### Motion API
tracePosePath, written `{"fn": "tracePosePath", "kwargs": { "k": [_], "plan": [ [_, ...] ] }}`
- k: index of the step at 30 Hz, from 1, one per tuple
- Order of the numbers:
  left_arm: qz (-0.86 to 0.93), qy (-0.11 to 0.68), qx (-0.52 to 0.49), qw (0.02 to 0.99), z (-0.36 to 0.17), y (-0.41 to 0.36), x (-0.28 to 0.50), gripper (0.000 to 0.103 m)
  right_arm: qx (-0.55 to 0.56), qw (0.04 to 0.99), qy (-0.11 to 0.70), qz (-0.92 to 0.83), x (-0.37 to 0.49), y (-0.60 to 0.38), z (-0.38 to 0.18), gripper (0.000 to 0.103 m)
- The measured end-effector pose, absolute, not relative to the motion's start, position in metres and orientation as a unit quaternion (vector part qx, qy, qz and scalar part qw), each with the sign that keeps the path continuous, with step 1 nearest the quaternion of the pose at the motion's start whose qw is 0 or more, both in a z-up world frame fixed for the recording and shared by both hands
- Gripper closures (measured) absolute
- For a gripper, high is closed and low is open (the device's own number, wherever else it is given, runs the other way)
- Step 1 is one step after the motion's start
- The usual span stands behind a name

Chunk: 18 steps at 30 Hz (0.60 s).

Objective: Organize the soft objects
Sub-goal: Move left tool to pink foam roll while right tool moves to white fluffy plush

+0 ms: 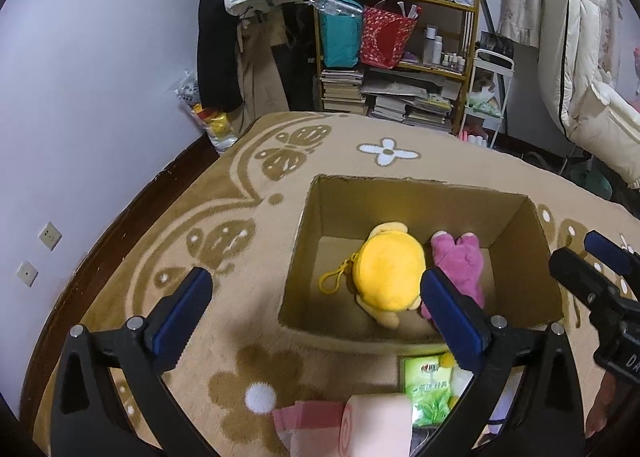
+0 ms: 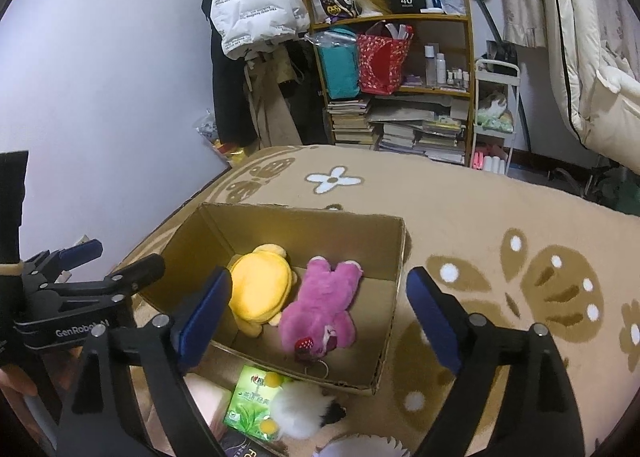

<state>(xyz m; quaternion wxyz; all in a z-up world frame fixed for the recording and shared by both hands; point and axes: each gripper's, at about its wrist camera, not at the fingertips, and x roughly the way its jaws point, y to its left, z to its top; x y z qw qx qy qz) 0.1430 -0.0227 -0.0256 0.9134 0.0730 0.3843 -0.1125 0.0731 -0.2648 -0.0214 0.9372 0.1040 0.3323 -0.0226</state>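
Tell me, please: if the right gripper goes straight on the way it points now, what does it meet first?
Most likely the pink plush toy lying in the cardboard box. The right gripper is open and empty, aimed down into the box. Depth is hard to judge here.

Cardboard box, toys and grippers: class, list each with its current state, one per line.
Cardboard box: open-topped, upright on the carpet.
Yellow plush: lying inside the box.
Pink plush: lying inside the box, beside the yellow one.
Left gripper: open, empty.
Right gripper: open, empty.
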Motion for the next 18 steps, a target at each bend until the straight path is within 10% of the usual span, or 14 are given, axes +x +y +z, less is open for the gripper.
{"fn": "tracePosePath", "kwargs": {
  "k": [18],
  "plan": [
    [-0.114, 0.423, 0.057, 0.897, -0.031, -0.005, 0.103, 0.000, 0.130, 0.926, 0.352, -0.032, 0.042, -0.273, -0.016, 0.008]
  ]
}}
